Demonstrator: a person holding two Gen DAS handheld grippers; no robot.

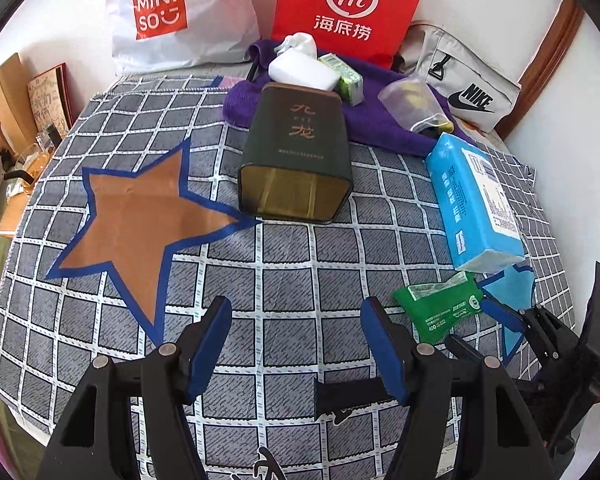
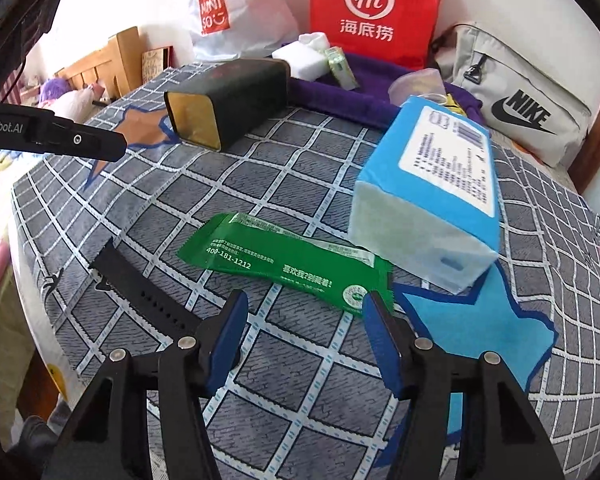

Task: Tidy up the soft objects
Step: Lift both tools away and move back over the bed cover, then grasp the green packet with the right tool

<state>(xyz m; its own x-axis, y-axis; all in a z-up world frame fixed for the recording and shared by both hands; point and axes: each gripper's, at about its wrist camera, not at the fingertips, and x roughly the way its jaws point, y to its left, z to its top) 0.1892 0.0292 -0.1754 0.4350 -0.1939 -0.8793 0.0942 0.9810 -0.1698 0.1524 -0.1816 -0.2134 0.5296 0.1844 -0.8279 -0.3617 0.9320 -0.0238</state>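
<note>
right gripper fingers spread wide beside green packet.

Open cloth across the middle and near edge; blocked at the far edge by tin, towel, tissue pack.

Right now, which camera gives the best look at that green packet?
The right wrist view: the green packet lies flat just ahead of the open right claw, its printed side fully readable. The left wrist view shows it small, off to the side, beside the blue tissue pack.
</note>
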